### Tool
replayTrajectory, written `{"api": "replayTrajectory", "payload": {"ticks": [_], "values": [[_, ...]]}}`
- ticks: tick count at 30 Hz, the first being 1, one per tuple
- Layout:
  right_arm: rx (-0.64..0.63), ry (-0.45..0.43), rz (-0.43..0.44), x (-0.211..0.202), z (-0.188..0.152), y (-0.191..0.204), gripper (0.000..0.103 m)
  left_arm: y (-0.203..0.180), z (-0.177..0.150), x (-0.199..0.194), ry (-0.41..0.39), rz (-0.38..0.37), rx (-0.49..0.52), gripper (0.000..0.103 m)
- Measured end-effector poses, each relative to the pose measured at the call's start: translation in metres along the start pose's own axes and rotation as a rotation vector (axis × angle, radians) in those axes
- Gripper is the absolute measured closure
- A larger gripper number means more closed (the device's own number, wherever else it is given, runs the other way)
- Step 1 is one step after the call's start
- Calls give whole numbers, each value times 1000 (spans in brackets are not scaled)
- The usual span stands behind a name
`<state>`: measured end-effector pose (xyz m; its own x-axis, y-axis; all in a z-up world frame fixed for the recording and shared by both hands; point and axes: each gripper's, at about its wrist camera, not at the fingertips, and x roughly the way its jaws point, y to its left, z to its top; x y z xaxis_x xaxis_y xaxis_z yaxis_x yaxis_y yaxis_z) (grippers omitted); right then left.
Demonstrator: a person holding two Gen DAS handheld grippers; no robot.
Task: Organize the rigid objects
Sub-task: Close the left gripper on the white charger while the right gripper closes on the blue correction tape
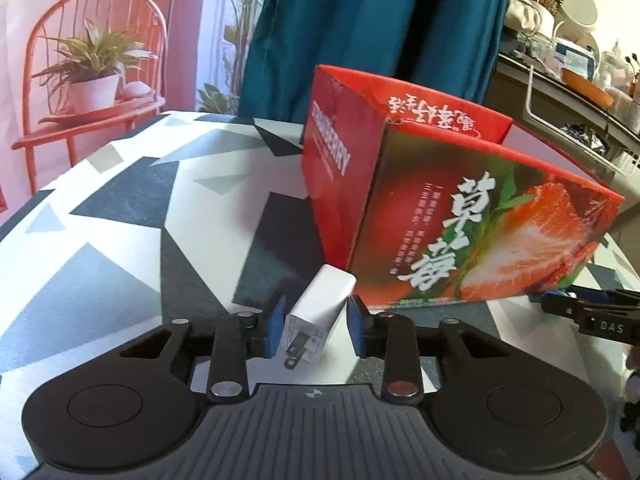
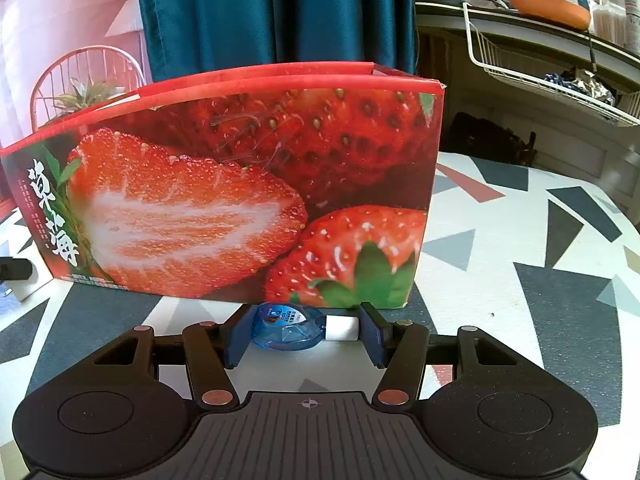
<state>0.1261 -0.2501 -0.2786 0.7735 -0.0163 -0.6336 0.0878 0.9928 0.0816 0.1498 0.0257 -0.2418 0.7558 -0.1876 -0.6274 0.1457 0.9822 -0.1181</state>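
On the patterned counter (image 1: 120, 208), the left gripper (image 1: 316, 330) is clenched on a white plug adapter (image 1: 322, 304), its blue pads at both flanks and the prongs pointing back toward the camera. Just beyond stands the open red strawberry box (image 1: 460, 220). In front of the box's long face, the right gripper (image 2: 306, 334) grasps a blue correction tape dispenser (image 2: 288, 326) end to end, white cap rightward.

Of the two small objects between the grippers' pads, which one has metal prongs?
The white charger plug in the left gripper; its two prongs point toward the camera. The right gripper's blue correction tape has none.
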Motion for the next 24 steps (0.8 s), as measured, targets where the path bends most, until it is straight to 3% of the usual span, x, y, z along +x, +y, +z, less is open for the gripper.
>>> {"api": "replayTrajectory", "payload": {"ticks": [6,16,24], "values": [[-5,1,7,0,0,0,50,-10,-3,-3,7,-52,35,69],[-10,0,22,1,0,0,50,-7,-3,14,52,32,9,69],[-9,0,33,1,0,0,50,-9,0,21,41,37,43,70]]}}
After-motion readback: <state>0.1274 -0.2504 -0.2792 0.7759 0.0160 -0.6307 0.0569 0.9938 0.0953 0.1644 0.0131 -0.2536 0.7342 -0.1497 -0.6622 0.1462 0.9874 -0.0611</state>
